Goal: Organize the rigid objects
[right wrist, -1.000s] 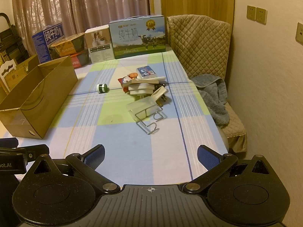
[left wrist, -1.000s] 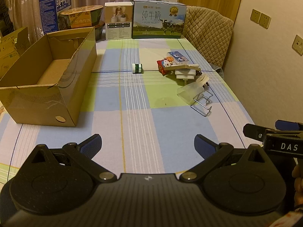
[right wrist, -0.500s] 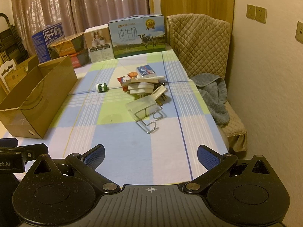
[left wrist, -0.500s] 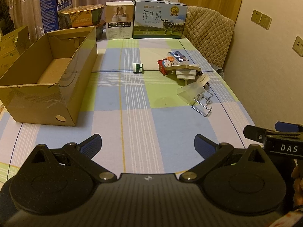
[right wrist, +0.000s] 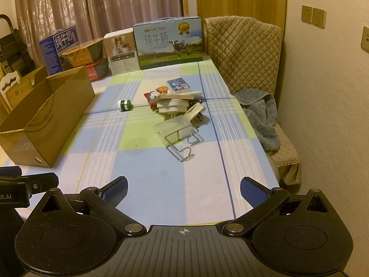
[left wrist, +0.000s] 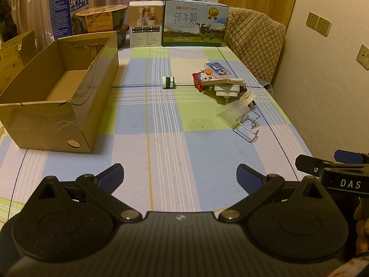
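An open, empty cardboard box (left wrist: 57,106) (right wrist: 43,115) stands on the left of the checked tablecloth. A small green-and-white roll (left wrist: 168,82) (right wrist: 124,105) lies mid-table. To its right is a pile (left wrist: 219,80) (right wrist: 175,99): a red cartoon toy, a blue-labelled white box, flat white pieces and a white plug. In front of it lie a clear plastic cup (left wrist: 228,113) (right wrist: 171,128) and a bent wire holder (left wrist: 248,127) (right wrist: 182,145). My left gripper (left wrist: 180,177) and right gripper (right wrist: 183,189) are both open and empty, near the table's front edge, far from the objects.
Milk cartons (left wrist: 194,26), a white product box and stacked noodle bowls (left wrist: 101,22) line the far edge. A quilted chair (right wrist: 244,50) with a grey towel (right wrist: 263,117) stands at the table's right side, against a wall. More cardboard is at far left.
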Motion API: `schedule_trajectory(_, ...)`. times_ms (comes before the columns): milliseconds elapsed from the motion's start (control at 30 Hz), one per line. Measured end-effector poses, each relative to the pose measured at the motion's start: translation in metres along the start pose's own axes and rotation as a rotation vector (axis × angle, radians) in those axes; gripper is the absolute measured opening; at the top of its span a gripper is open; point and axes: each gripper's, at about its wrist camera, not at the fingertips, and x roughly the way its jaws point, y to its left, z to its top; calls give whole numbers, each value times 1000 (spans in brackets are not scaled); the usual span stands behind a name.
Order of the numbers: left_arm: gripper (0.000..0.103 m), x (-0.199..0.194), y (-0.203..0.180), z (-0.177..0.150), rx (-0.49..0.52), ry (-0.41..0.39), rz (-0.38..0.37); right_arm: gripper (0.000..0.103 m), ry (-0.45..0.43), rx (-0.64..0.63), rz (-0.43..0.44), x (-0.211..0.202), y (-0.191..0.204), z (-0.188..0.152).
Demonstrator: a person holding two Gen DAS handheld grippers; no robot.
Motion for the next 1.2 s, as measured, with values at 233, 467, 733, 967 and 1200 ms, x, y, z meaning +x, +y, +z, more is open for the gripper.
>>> schedule_trajectory(233,102,1,1,0,0,4,-1,101,3,-4,0,2,0,-2)
schedule_trajectory(467,102,3,5,1,0,6,2,101,6,-6,-1,5,0,-4)
schedule_trajectory(733,102,6,5,3,-3,8,0,101,9,-6,-1,7,-1,-3)
schedule_trajectory(967,102,7,6,6,-9,8,-11,101,10,-8,-1,10,-1,-2)
schedule_trajectory(1200,102,11,6,10,-6,9,-26,101,2,-16,-2,11,-3,6)
